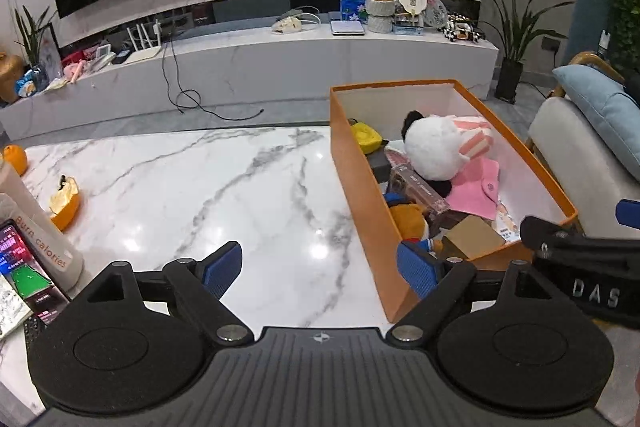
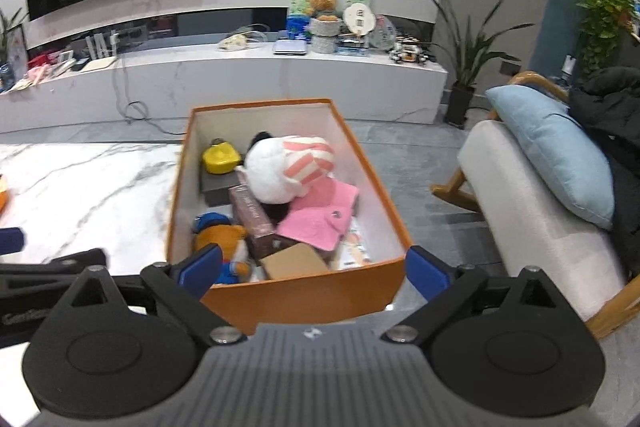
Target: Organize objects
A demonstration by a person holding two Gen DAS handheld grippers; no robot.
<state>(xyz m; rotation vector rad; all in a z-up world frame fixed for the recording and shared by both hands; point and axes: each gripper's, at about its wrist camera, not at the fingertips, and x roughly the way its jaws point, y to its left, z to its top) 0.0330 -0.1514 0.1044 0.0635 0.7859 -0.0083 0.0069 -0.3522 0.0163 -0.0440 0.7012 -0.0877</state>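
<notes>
An orange box (image 1: 360, 183) (image 2: 308, 291) stands on the right end of the marble table (image 1: 200, 187). It holds a white plush (image 2: 276, 171), a pink cloth (image 2: 320, 215), a yellow pouch (image 2: 219, 157), an orange and blue plush (image 2: 218, 235), a dark box (image 2: 256, 223) and a small cardboard box (image 2: 294, 261). My left gripper (image 1: 320, 267) is open and empty above the table, its right finger at the box's near left corner. My right gripper (image 2: 314, 269) is open and empty, its fingers spanning the box's near wall. It also shows in the left wrist view (image 1: 580, 251).
An orange half (image 1: 66, 203), a whole orange (image 1: 16, 159), a grey bottle (image 1: 36, 227) and a lit phone (image 1: 28, 267) lie at the table's left. A chair with a blue cushion (image 2: 556, 151) stands right of the box. A TV bench (image 1: 280, 67) runs behind.
</notes>
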